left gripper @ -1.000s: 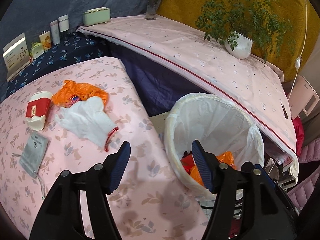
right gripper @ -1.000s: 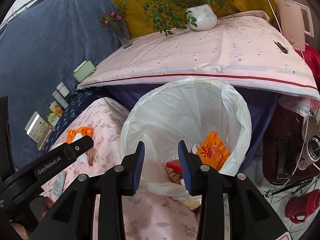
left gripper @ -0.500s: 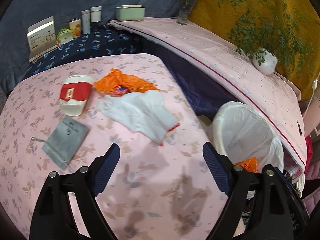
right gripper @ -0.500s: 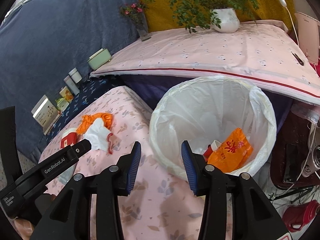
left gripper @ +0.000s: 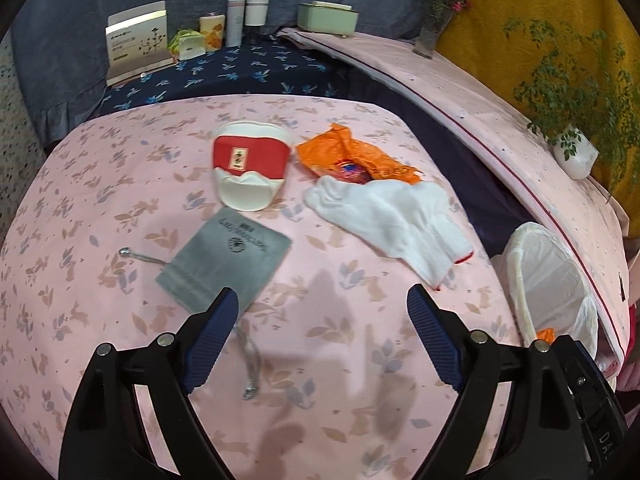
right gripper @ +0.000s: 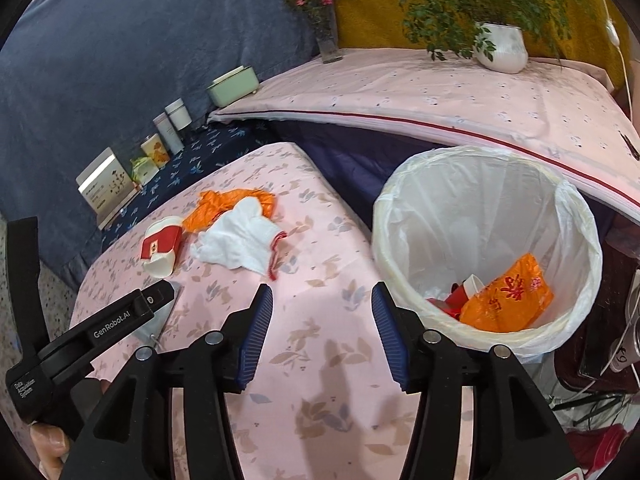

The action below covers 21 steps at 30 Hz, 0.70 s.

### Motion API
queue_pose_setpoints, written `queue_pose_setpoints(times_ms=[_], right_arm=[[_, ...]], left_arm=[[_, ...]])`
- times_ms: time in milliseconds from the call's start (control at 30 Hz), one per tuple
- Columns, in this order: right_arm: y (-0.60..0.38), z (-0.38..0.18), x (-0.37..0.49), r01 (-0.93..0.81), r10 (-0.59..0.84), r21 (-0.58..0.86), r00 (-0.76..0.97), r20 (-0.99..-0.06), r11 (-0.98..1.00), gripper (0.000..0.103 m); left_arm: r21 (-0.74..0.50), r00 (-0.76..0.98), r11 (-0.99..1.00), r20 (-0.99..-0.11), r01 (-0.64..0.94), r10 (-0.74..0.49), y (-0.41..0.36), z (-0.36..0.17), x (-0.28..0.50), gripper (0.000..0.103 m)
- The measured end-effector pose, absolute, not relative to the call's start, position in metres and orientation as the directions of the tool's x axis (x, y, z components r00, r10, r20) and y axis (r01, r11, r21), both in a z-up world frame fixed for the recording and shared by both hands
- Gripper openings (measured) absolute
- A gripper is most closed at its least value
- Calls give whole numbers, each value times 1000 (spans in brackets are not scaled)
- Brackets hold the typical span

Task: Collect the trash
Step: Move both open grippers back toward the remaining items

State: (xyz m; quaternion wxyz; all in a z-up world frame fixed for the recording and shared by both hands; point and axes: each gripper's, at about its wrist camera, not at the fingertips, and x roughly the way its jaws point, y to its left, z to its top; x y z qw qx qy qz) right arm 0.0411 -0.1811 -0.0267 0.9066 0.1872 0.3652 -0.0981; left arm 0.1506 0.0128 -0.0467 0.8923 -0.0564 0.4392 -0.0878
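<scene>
Hovering over bare pink cloth, the left gripper [left gripper: 322, 312] has its jaws spread wide with nothing between them; its left pad overlaps the near corner of a grey drawstring pouch [left gripper: 226, 258] in the view, contact unclear. Beyond lie a white glove [left gripper: 390, 220], a crumpled orange wrapper [left gripper: 356, 156] partly under the glove, and a crushed red-and-white paper cup [left gripper: 250, 166] just beside the wrapper. The right gripper [right gripper: 322, 330] has its jaws opening, empty, above an open stretch of the table [right gripper: 320, 380] near its right edge. Just past that edge stands the lined trash bin [right gripper: 576, 216], holding an orange bag [right gripper: 508, 296] and red scraps. Behind the table's far edge runs a dark gap, then a higher pink-covered shelf [right gripper: 460, 92].
</scene>
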Motion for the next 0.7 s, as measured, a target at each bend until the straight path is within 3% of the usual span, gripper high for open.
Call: queue_pose_setpoints(times_ms=[233,333,467,700], right_arm=[[-156,-33,55,280,-26,237,695,-719,930,52],[-147,-36,62,267,-22,225,687,-726,937,52],[-138,-39,72,260,-24,211,681,-732,942,58],[-130,-46,93,249,-27,187,665,-747,950,58]], left_arm=[[-175,598,982,-780,73,-183,37,-54,155,82],[-166,596,985,-786,55,-165,48,-59,159,88],[-136,595,990,-792,41,-134,59,-62,164,88],[-98,581,995,-808,30,-97,75,-72,176,92]])
